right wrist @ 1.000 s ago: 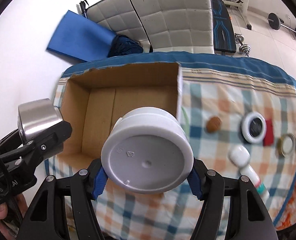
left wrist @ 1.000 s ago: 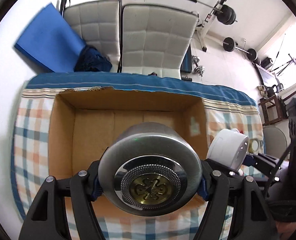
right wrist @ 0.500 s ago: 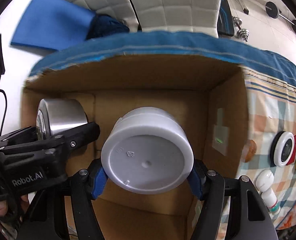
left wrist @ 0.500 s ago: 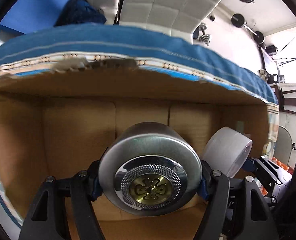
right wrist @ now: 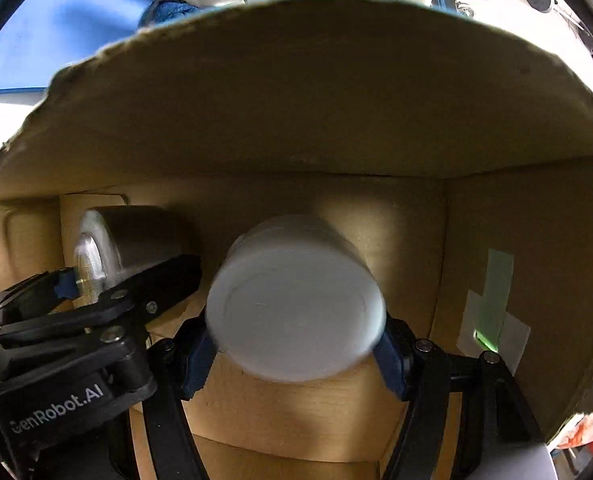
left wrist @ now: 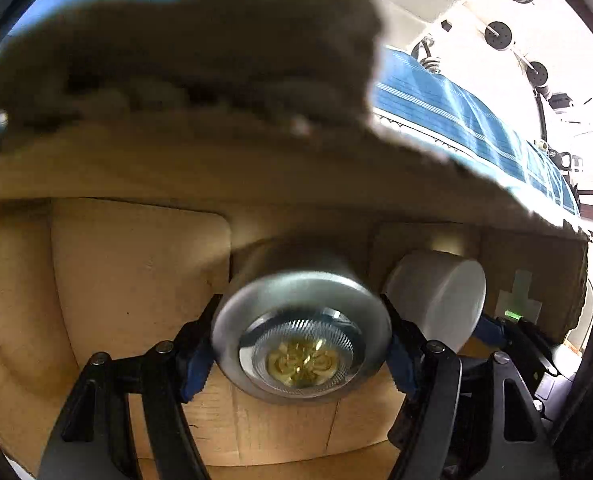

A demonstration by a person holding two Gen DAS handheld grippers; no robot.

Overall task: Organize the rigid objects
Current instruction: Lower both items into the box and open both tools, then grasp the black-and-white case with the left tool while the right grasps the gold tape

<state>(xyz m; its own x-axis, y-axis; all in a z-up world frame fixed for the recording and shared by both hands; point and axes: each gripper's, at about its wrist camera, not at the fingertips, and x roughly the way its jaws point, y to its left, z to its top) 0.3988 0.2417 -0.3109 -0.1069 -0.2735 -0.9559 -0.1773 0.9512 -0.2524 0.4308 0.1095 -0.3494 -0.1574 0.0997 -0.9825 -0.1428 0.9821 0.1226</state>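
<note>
- Left gripper [left wrist: 301, 344] low inside the cardboard box [left wrist: 136, 280], jaws easing apart, blue pads still flanking the steel tin [left wrist: 300, 320].
- Right gripper [right wrist: 294, 336] just to its right, clasping the white plastic jar [right wrist: 296, 300] by the sides.
- Beyond the far wall: blue striped cloth [left wrist: 456, 112].

A shiny silver tin [left wrist: 301, 320] (gold middle) and a round white tub [right wrist: 296, 300] sit between fingers inside the box [right wrist: 296, 92].
</note>
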